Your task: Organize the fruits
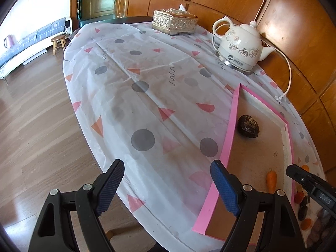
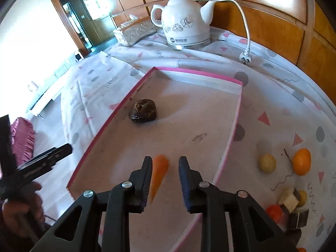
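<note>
On the table, w/ a thin white cloth (image 1: 147, 96) printed w/ grey dots, pink triangles & squiggles, sits a shallow pink-rimmed tray (image 2: 197, 72), brown board floor.

Inside tray: dark wrinkled fruit (image 2: 143, 110) near the left wall, lying alone on the floor. Orange carrot (image 2: 159, 173) lies nearer the front, thick end away from the right-wrist cam, tip toward it.

Right gripper (image 2: 165, 181): jaws apart, poised over the carrot. Carrot shows in the gap, hard against the left finger; the right finger stands clear of it. Not clamped. Whether the left pad truly touches it, can't tell.

Left gripper (image 1: 168, 189): jaws spread wide, nothing between them, hanging over the cloth just left of the tray's near corner. Right finger overlaps the pink rim in the left-wrist view.

Right of tray, on the cloth: pale yellow round fruit (image 2: 267, 163), orange (image 2: 301, 161) beside it w/ a dark twig-like bit between. Nearer the cam, a cluster: cream block (image 2: 289, 199), dark brown block (image 2: 299, 218), red-orange piece (image 2: 274, 212), small yellowish one behind.

Far end of table: white ceramic electric kettle (image 2: 185, 19) w/ grey flower print, on its base. Base has a round dark logo + a line of Chinese characters, too small to read. White cord loops to an unplugged plug (image 2: 245, 58) lying on the cloth. Left of the kettle, an ornate gold-tone tissue box (image 1: 174, 22), tissue sticking up.

No other readable writing.
</note>
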